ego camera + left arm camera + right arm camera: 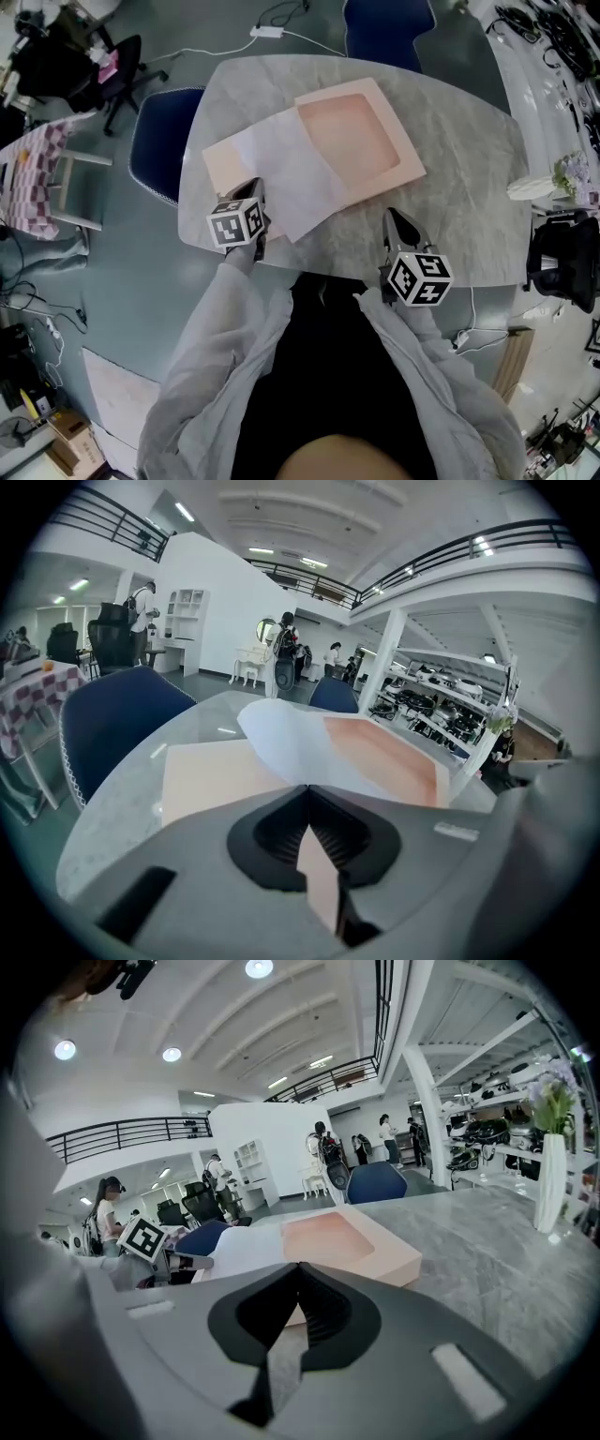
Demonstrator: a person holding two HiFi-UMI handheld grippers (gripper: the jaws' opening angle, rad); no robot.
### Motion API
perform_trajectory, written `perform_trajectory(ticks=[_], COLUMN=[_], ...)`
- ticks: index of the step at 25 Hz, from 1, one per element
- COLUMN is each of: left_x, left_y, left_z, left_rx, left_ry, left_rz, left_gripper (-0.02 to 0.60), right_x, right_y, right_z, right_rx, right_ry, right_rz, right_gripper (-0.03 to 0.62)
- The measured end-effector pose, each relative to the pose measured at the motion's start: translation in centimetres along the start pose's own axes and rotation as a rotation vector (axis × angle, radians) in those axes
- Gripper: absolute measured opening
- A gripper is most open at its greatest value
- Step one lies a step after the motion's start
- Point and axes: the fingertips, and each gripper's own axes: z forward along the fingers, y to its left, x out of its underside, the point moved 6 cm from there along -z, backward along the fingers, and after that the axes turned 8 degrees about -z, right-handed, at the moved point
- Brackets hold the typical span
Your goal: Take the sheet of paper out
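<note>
1. Two grippers show in the head view. The left gripper (pixel 251 195) is clamped on the near corner of the sheet of paper (pixel 281 173). The sheet runs away from its fingers across a pink board (pixel 223 161) to the tray (pixel 409 171). Whether its far edge sits under the tray I cannot tell. The right gripper (pixel 396 223) hangs over the table (pixel 459 202), with the tray beyond its fingers.
2. Left gripper view: the jaws are pinched together on the paper (pixel 291 742), which curls up right at the fingertips. The tray (pixel 398 757) lies just past them.
3. Right gripper view: the jaws are closed on nothing, and the tray (pixel 349 1241) is ahead of them.
4. The step in hand looks like drawing the sheet clear. The next move calls for a low, even pull towards the person, with a firm pinch so the thin sheet neither slips nor tears.
</note>
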Motion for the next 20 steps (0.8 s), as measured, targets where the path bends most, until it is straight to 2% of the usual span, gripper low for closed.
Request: perform_trajectory(ticks=[8, 20], left_x=[0.2, 0.6], left_y=[0.8, 0.7], left_z=[-3.5, -9.1], left_rx=[0.038, 0.156], left_ry=[-0.041, -0.124], left_rz=[0.010, 0.009], left_gripper=[0.005, 0.005], right_x=[1.4, 1.8], right_y=[2.9, 7.1], right_z=[-2.1, -4.3], right_rx=[0.023, 0.051], right_ry=[-0.011, -0.059], right_rz=[0.006, -0.006], right_gripper=[0.009, 0.009])
